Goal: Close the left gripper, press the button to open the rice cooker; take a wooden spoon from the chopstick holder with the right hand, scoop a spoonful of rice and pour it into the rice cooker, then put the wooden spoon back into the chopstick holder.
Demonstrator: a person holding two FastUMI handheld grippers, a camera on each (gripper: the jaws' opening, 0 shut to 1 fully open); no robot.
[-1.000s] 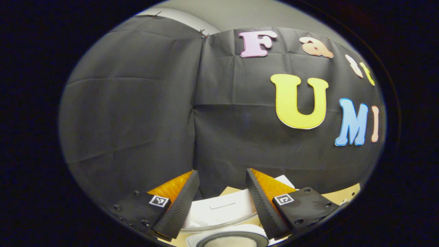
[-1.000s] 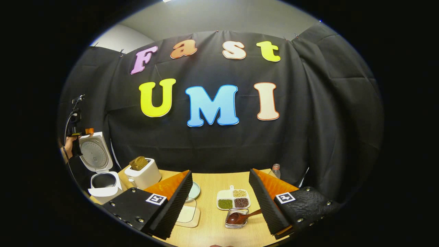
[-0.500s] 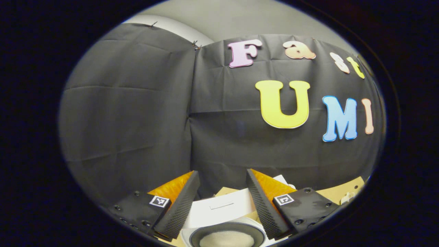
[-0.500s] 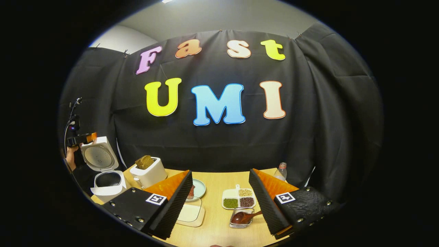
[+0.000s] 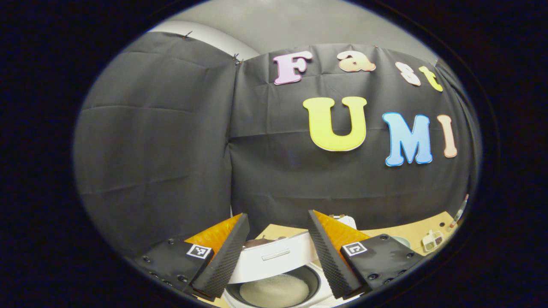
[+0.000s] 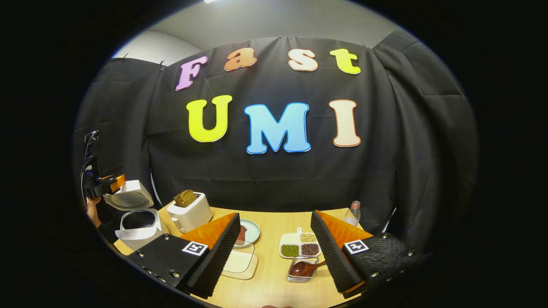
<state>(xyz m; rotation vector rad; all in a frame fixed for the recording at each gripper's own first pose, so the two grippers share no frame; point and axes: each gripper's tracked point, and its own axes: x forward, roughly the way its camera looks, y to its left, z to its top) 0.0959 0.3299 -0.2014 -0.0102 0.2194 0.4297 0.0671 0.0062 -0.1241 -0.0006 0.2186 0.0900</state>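
Observation:
The white rice cooker (image 6: 136, 223) stands at the table's far left, its lid (image 6: 128, 199) lowered to roughly halfway. My left gripper (image 6: 107, 184) is at the lid's upper edge, held by a hand. In the left gripper view its fingers (image 5: 276, 256) are open, with the white lid (image 5: 278, 256) between them and the inner pot of white rice (image 5: 274, 290) below. My right gripper (image 6: 276, 252) is open above the table's near side, holding nothing. A brown wooden spoon (image 6: 305, 268) lies in a small clear container (image 6: 302, 276) just ahead of it, toward its right finger.
A white toaster (image 6: 190, 212) with bread stands right of the cooker. On the wooden table (image 6: 269, 222) are a pale plate (image 6: 251, 231), a three-part dish of beans (image 6: 300, 247), a clear flat box (image 6: 240, 263) and a small bottle (image 6: 353, 213).
The cooker's lid has swung down from upright to about halfway, and my left gripper has come down with it. My right gripper has barely shifted and stays open.

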